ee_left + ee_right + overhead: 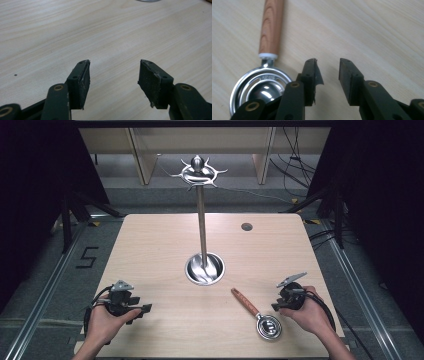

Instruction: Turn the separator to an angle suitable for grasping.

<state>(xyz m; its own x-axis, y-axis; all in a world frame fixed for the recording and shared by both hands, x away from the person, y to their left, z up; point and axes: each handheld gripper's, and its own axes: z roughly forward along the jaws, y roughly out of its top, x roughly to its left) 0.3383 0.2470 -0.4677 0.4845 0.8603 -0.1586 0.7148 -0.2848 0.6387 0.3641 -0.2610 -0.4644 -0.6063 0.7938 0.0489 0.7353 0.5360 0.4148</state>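
In the high view I am looking down on a light wooden table (150, 250). A tall shiny metal stand with a round dish base and curved hooks on top (202, 230) is standing upright in the middle of it. A person's hands are coming in from the bottom edge. The left gripper (141, 311) is resting low at the near left corner, and the right gripper (276, 306) is sitting at the near right. Just beside the right gripper, a metal egg separator with a brown wooden handle (257, 313) is lying flat, its handle pointing toward the stand's base.

In the left gripper view, I am seeing the two black jaws spread wide apart over bare wood, holding nothing.

In the right gripper view, the jaws are standing a little apart, with only a narrow gap and nothing between them. The egg separator (265, 62) is lying just beside the left jaw, its slotted steel bowl partly hidden behind the gripper
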